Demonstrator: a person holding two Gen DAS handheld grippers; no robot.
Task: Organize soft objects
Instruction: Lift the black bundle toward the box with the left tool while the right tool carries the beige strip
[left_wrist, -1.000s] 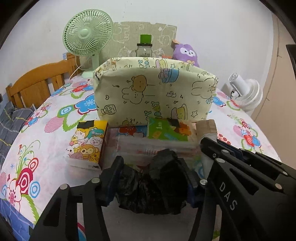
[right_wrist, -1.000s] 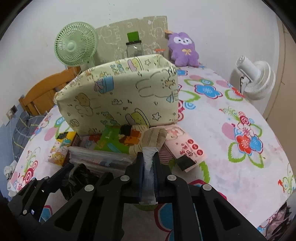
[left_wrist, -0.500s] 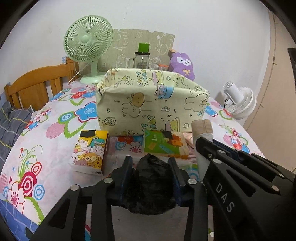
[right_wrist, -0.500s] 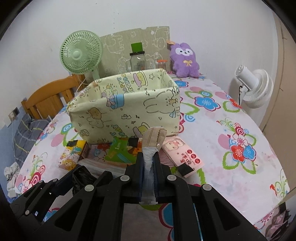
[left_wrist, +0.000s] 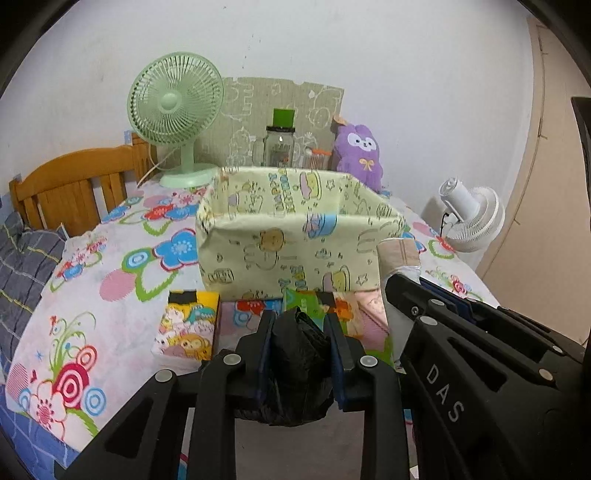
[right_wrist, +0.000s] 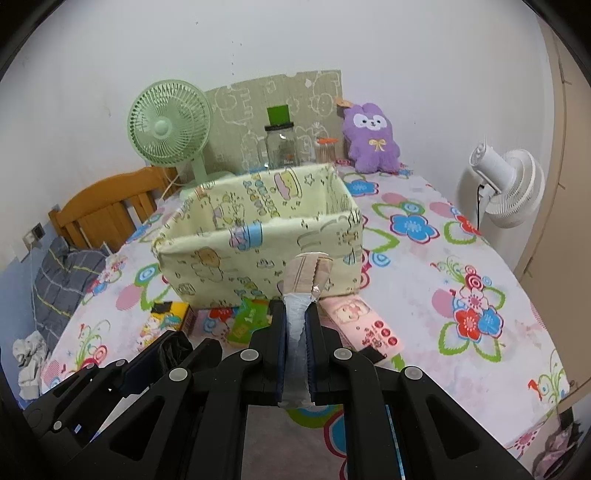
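We found the left gripper (left_wrist: 299, 345) clamped on a crumpled black plastic bag (left_wrist: 295, 373), its jaws having just finished closing, with the bag bulging out between the blue pads. The right gripper (right_wrist: 295, 345) was pinched tight on a flat pack in a clear wrapper (right_wrist: 297, 328), whose tan end (right_wrist: 308, 271) stuck up past the fingertips. Both bundles hung above the flowered tablecloth (right_wrist: 424, 280), just in front of the pale yellow fabric box (right_wrist: 258, 240) printed with cartoon animals, which stood open-topped. At the box's near foot lay a yellow cartoon tissue pack (left_wrist: 186, 326), a green packet (right_wrist: 249, 321) and a pink pack (right_wrist: 364, 325); what the tan pack holds we could not make out. A green fan (left_wrist: 175, 110), a glass jar (left_wrist: 280, 146) and a purple plush toy (right_wrist: 373, 138) stood behind the box.
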